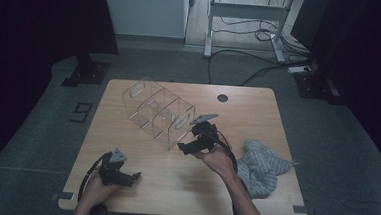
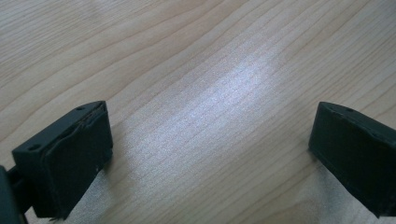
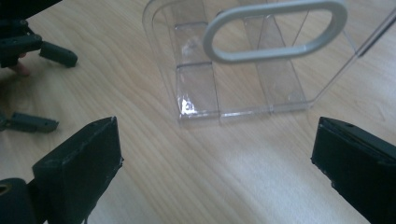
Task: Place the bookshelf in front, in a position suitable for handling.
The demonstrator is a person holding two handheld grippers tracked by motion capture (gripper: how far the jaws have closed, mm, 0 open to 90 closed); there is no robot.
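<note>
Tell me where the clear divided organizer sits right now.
In the high view the clear organizer stands on the table, left of centre toward the far edge, just beyond the open right tongs; the grey cloth lies to its right.

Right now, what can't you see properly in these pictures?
- Clear box, high view: dim light and see-through walls hide whether anything lies inside.
- Clear box, right gripper view: top and right side cut off by the edge.
- Cloth, high view: bunched folds hide its shape.
</note>
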